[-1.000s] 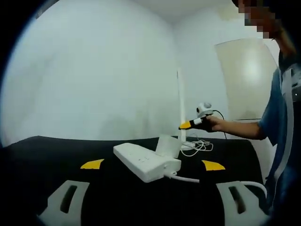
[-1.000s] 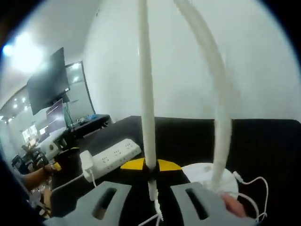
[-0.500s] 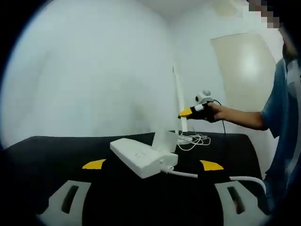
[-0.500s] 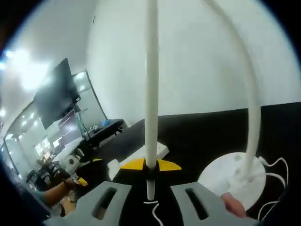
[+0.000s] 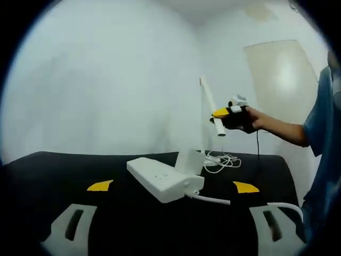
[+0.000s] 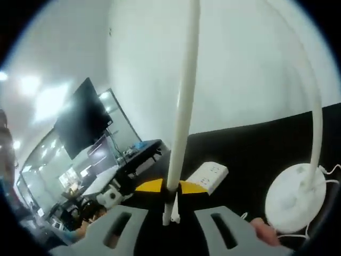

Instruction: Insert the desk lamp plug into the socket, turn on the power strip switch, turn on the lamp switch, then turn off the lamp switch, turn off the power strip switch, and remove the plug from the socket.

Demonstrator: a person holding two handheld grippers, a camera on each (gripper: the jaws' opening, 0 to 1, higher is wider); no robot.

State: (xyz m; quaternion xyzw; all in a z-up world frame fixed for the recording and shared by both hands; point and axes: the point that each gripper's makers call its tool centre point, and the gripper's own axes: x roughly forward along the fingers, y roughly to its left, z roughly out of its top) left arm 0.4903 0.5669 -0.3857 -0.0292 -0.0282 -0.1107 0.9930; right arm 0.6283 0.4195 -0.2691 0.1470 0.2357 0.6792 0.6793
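Observation:
A white power strip [image 5: 162,180] lies on the black table [image 5: 48,181], and a white plug block [image 5: 190,161] stands at its near end. My left gripper [image 5: 172,186] is open, low in front of the strip and touching nothing. The right gripper [image 5: 230,113], held by a person's hand, is up to the right. In the right gripper view my right gripper [image 6: 170,186] is shut on the lamp's long white head bar [image 6: 184,101]. The lamp's round base [image 6: 293,198] and curved neck [image 6: 315,112] are to the right, with the power strip [image 6: 208,176] beyond.
A white cable [image 5: 210,200] runs from the strip toward the right, and a loose cord coil [image 5: 222,159] lies behind it. A pale door [image 5: 282,90] is at the back right. A dark screen [image 6: 82,120] and desks stand far off in the room.
The right gripper has risen with the lamp's head bar, which now tilts. The lamp base sits lower and further right in the right gripper view. My left gripper stays open.

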